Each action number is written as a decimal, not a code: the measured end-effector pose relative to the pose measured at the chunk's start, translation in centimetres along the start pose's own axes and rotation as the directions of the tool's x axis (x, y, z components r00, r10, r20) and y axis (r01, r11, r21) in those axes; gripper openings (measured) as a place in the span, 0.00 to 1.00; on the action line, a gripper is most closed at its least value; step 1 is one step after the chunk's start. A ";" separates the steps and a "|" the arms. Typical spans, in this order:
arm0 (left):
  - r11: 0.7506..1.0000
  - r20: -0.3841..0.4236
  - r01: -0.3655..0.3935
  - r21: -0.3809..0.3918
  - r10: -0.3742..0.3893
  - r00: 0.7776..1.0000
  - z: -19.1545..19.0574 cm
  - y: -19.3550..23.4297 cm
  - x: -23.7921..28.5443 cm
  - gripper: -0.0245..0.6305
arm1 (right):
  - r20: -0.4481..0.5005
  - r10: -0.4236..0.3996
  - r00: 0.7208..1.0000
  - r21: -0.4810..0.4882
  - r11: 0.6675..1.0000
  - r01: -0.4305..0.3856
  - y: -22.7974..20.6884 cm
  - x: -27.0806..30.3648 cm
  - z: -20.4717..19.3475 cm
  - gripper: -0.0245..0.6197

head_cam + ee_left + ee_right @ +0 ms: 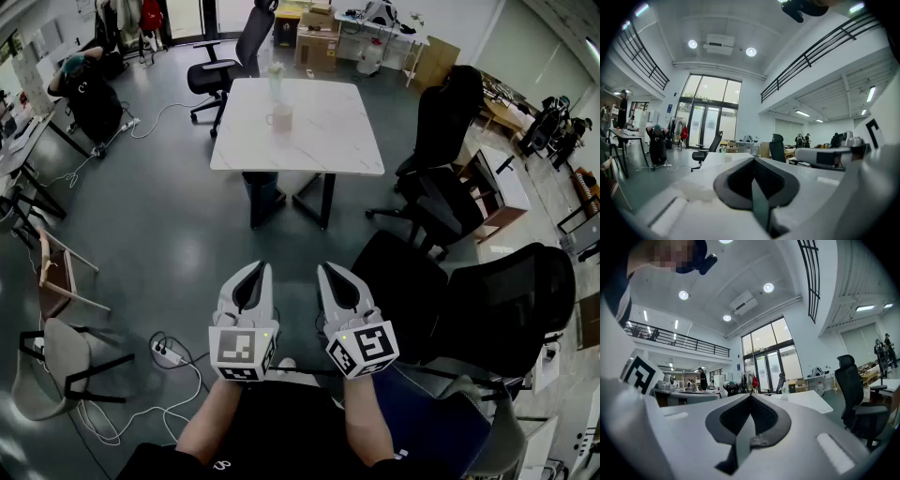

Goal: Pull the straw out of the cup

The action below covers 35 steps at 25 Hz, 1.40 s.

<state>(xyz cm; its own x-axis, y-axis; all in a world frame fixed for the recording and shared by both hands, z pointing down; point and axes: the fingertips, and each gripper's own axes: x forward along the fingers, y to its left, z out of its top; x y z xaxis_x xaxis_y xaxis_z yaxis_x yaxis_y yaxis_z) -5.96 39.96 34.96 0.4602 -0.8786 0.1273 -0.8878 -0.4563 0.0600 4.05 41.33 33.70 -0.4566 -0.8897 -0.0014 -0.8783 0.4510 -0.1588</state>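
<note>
A white table [328, 141] stands far ahead across the grey floor. On it are a white mug [279, 117] and, behind it, a tall pale-green cup [276, 80]; a straw is too small to make out. The tall cup also shows small and distant as the cup [723, 152] in the left gripper view and the cup [785, 389] in the right gripper view. Both grippers hang close to my body, pointing towards the table. My left gripper [259, 267] [752, 160] is shut with nothing in it. My right gripper [327, 269] [750, 397] is shut and empty too.
Black office chairs [506, 300] crowd the right side, and another chair [220, 66] stands behind the table. A power strip with cables [169, 354] lies on the floor at left, near a wooden chair [56, 277]. A person [84, 84] crouches at the back left.
</note>
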 end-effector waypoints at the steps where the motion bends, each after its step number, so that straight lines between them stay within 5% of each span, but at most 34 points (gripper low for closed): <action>1: 1.000 -0.001 -0.002 0.000 0.002 1.000 -0.1 -0.1 0.0 0.04 | -0.003 -0.001 1.000 0.002 1.000 0.001 -0.2 0.0 -0.2 0.04; 20: 0.999 0.003 -0.015 0.042 0.015 1.000 0.7 0.1 6.4 0.04 | 0.043 -0.094 0.995 0.064 0.994 0.091 -8.6 2.5 0.6 0.04; 35: 0.998 0.002 -0.063 0.015 0.063 0.998 -0.1 10.2 22.9 0.04 | 0.030 -0.077 0.997 0.045 0.996 0.075 -17.1 19.3 -0.9 0.04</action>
<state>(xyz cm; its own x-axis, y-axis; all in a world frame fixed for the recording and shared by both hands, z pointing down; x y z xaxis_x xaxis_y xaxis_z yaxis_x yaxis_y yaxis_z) -4.49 15.15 38.65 0.4030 -0.9061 0.1285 -0.9150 -0.4016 0.0373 10.14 16.56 37.29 -0.3835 -0.9234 -0.0184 -0.9029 0.3790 -0.2027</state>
